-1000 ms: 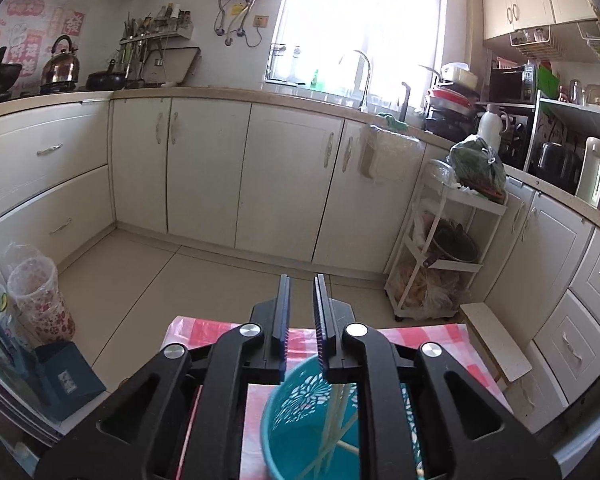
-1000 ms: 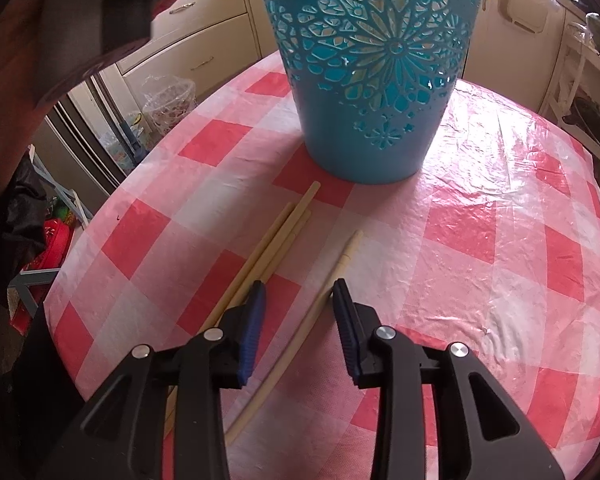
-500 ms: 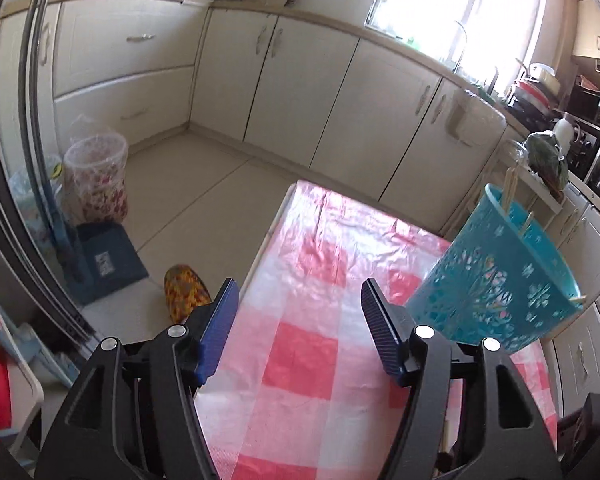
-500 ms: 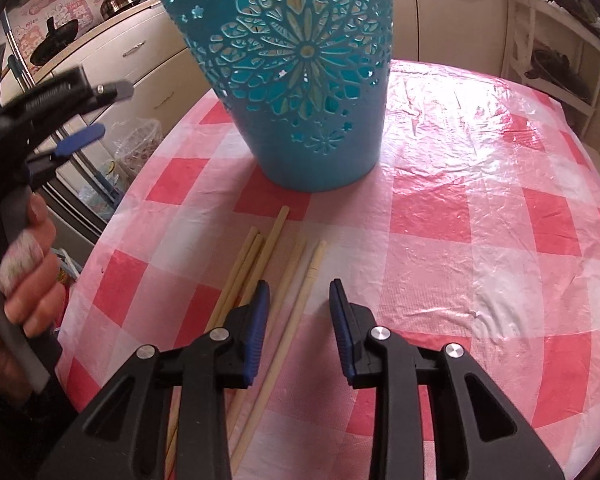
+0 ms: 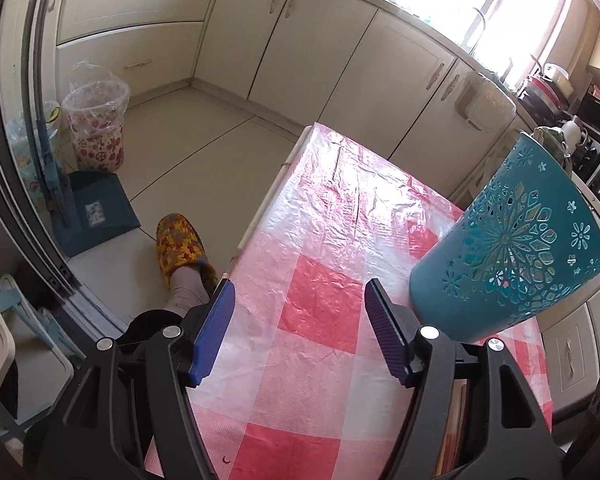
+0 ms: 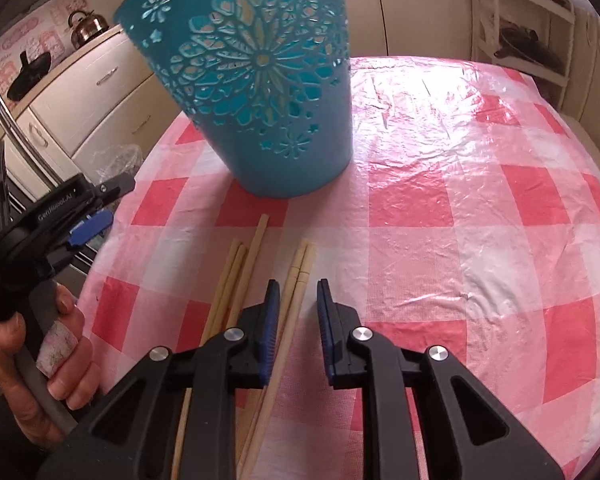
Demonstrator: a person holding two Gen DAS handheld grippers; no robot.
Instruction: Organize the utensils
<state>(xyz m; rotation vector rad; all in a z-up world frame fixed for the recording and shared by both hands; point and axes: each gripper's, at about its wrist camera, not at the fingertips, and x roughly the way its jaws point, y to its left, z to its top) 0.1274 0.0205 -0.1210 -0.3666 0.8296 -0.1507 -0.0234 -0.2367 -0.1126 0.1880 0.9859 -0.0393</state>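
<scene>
A teal cut-out basket (image 6: 260, 92) stands on the red-checked tablecloth (image 6: 480, 200); it also shows at the right of the left wrist view (image 5: 516, 240). Several wooden chopsticks (image 6: 252, 264) lie on the cloth in front of it. My right gripper (image 6: 298, 300) is open, low over the cloth, with a pair of chopsticks (image 6: 300, 272) lying between its jaws. My left gripper (image 5: 298, 324) is wide open and empty above the table's left part; it also shows held in a hand at the left of the right wrist view (image 6: 80, 216).
The table's left edge (image 5: 268, 200) drops to the kitchen floor, where a slippered foot (image 5: 180, 248), a floral bin (image 5: 96, 128) and a blue dustpan (image 5: 96, 216) sit. Cream cabinets (image 5: 300, 40) line the walls. A white rack (image 6: 524, 40) stands behind the table.
My left gripper left the top of the basket, opened wide and swung down to the table's left side. My right gripper shifted right, so a chopstick pair now lies between its jaws.
</scene>
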